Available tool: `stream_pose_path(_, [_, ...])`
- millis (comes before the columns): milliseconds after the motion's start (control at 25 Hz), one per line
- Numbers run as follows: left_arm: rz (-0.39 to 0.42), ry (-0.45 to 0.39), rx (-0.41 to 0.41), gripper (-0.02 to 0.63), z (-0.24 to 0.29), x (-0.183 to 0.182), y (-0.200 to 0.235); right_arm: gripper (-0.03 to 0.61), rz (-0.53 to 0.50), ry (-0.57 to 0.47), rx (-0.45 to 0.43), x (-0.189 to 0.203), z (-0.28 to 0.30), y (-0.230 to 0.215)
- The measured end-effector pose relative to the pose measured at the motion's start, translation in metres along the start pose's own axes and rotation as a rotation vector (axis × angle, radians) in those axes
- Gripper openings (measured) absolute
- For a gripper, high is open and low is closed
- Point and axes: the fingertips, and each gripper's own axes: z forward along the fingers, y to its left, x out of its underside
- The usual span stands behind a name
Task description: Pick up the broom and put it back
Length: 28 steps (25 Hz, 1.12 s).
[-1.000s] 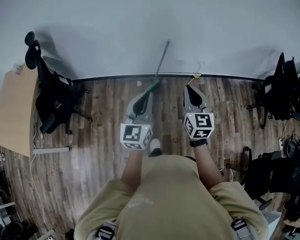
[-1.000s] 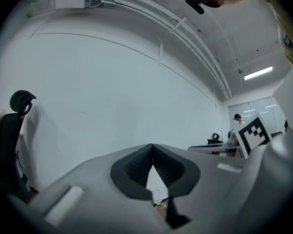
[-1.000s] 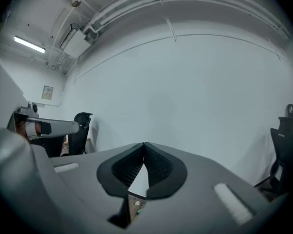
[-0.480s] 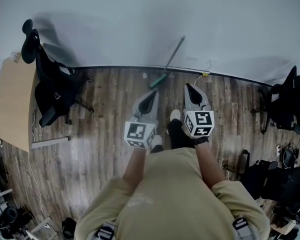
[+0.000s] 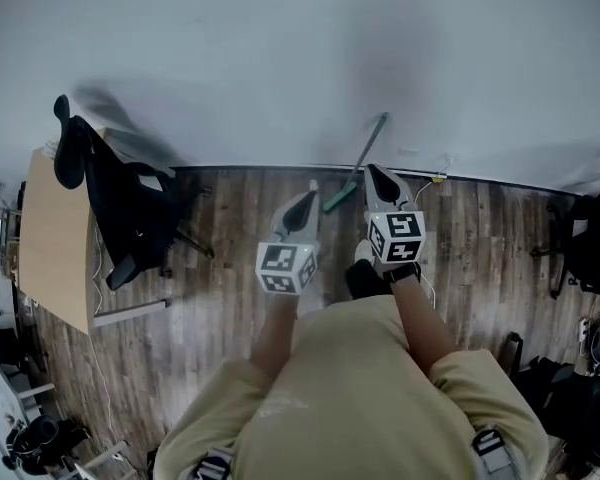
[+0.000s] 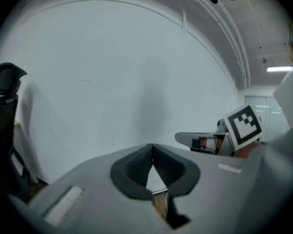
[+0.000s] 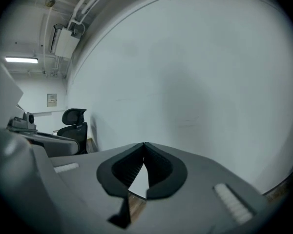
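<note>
Approach stage, by the look of it. On the wall [image 5: 280, 68] just ahead of the tongs leans the broom [image 5: 357, 165], between their tips. Left gripper [image 5: 311, 192] and right gripper [image 5: 374, 172] are both closed and empty. Next move: part the jaws and reach for the handle [image 5: 373, 136].

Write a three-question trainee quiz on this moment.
1. True or false: the broom lies flat on the floor.
2. What is the right tool holding? A) the broom B) nothing C) a cable
3. What colour is the broom's head?
Key: 1 false, it leans against the wall; 2 B, the tool is shut and empty; 3 green.
</note>
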Motion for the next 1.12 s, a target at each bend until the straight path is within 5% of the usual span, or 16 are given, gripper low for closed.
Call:
stream_pose_path(240, [0.025, 0.046, -0.016, 0.002, 0.106, -0.023, 0.018, 0.008, 0.041, 0.008, -0.008, -0.015, 0.069, -0.069])
stream_pose_path(520, [0.003, 0.140, 0.072, 0.002, 0.175, 0.015, 0.012, 0.008, 0.101, 0.095, 0.084, 0.029, 0.113, -0.140])
stream_pose_path(880, [-0.075, 0.218, 0.077, 0.002, 0.235, 0.071, 0.064, 0.011, 0.197, 0.295, 0.118, 0.138, 0.164, -0.176])
stream_pose_path(1120, [-0.116, 0.277, 0.085, 0.002, 0.255, 0.120, 0.090, 0.072, 0.303, 0.450, 0.092, 0.234, 0.193, -0.175])
